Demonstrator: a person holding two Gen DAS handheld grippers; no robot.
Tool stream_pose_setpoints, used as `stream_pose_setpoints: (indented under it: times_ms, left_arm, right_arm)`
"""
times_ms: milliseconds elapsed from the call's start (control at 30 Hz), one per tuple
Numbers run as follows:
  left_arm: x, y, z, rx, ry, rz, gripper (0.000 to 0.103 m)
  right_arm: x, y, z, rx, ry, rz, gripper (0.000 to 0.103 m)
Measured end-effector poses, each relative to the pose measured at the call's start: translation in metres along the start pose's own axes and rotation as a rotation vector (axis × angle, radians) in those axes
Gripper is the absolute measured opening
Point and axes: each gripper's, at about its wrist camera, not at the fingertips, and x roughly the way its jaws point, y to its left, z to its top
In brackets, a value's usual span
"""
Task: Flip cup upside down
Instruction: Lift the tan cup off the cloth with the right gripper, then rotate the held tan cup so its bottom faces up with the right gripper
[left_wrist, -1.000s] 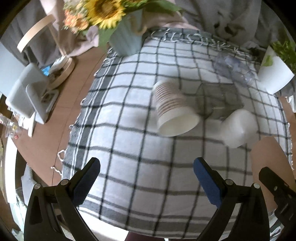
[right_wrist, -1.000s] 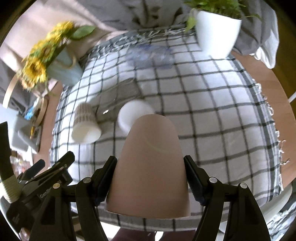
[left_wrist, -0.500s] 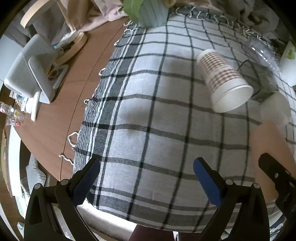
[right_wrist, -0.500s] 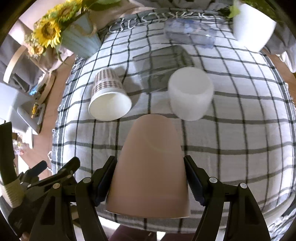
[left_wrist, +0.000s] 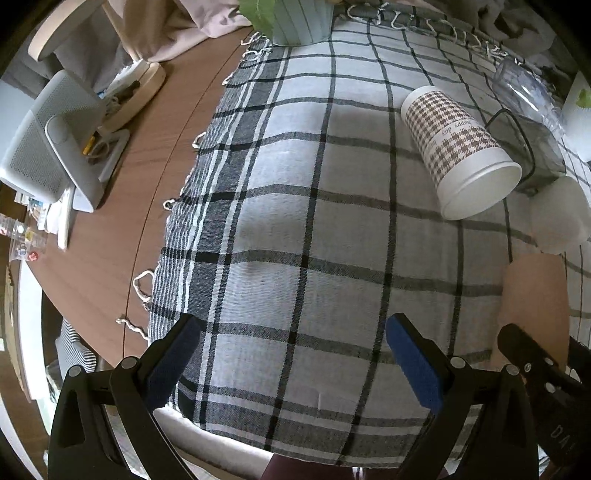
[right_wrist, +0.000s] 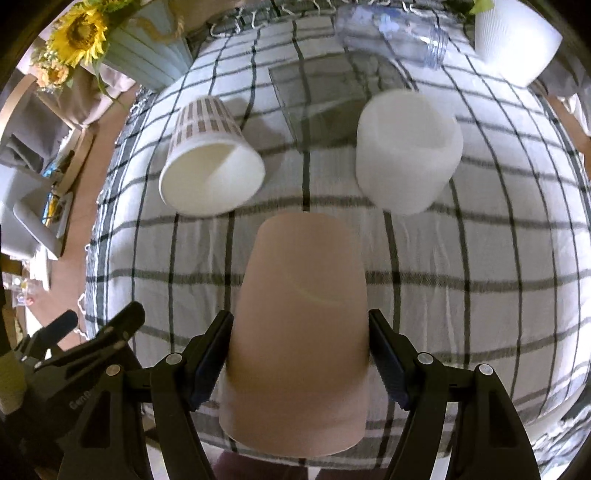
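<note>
Cups crowd the checked cloth (right_wrist: 461, 258): right gripper (right_wrist: 300, 354) pinches a pink cup (right_wrist: 299, 332); ahead lie a houndstooth cup (right_wrist: 210, 173), reading "Addin", and a white cup (right_wrist: 406, 151). Left gripper (left_wrist: 291, 363) is spread, empty.

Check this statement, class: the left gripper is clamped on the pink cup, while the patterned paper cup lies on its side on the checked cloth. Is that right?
Not quite. The right gripper is clamped on the pink cup, as the right wrist view shows; the left gripper is open and holds nothing. The patterned paper cup does lie on its side on the checked cloth.
</note>
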Motion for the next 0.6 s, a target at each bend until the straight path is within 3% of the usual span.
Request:
stream_pose_setpoints:
  times_ms: [400, 600]
  left_arm:
    - [-0.006, -0.003, 0.003, -0.005, 0.000, -0.022, 0.103]
    - [-0.034, -0.016, 0.003, 0.022, -0.042, -0.070, 0.103]
  right_arm:
    - [0.000, 0.002, 0.001, -0.009, 0.022, 0.011, 0.074]
    - [-0.041, -0.010, -0.002, 0.020, -0.062, 0.045, 0.078]
